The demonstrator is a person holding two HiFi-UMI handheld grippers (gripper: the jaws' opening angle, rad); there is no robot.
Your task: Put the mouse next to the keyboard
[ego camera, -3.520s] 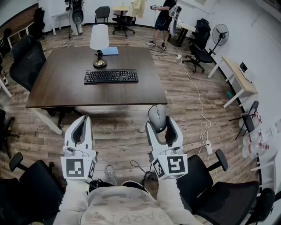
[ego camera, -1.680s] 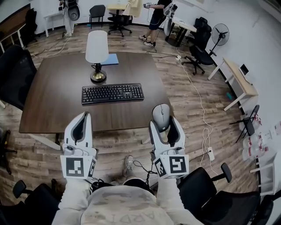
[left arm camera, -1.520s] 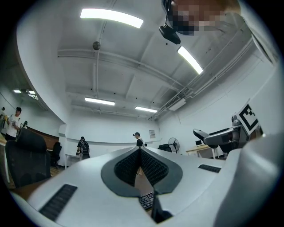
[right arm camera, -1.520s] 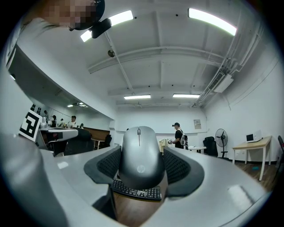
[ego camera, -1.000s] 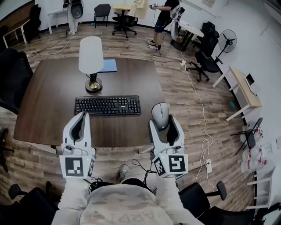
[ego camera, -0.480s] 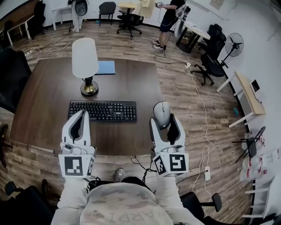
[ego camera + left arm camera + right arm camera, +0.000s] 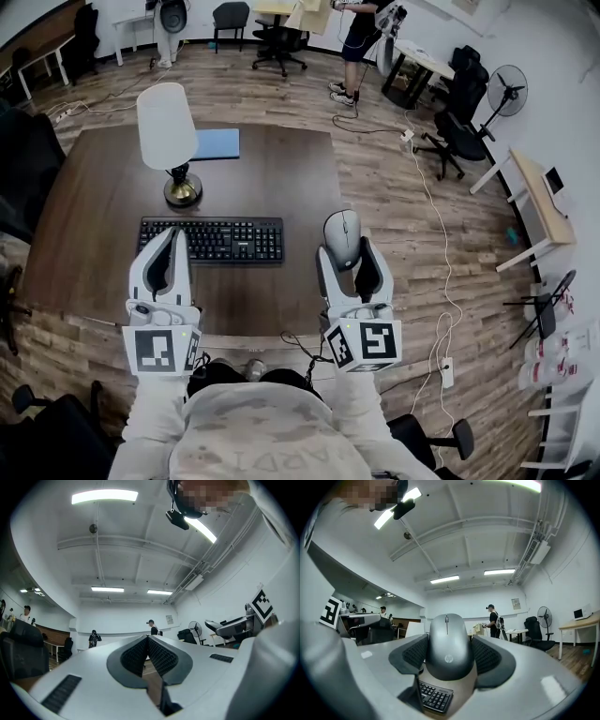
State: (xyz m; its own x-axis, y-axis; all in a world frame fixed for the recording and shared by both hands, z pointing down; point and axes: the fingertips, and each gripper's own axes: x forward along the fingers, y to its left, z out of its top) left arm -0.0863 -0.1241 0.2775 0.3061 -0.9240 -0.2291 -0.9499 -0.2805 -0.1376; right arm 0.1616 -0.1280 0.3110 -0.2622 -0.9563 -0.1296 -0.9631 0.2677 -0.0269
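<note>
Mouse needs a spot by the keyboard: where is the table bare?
Bare table between the keyboard and the table's right edge, beside the right gripper holding the mouse; also the near strip. Crowded behind the keyboard: lamp, blue sheet.

Left of keyboard (image 7: 230, 240) behind left gripper (image 7: 171, 242)

Grey mouse (image 7: 341, 234), black keyboard (image 7: 212, 240), dark brown table (image 7: 94, 187).

A dark brown wooden table (image 7: 94, 187) spreads beneath the left gripper (image 7: 170, 240), on wood-plank floor (image 7: 394, 187). A white-shaded lamp (image 7: 167, 127) stands beyond it.
</note>
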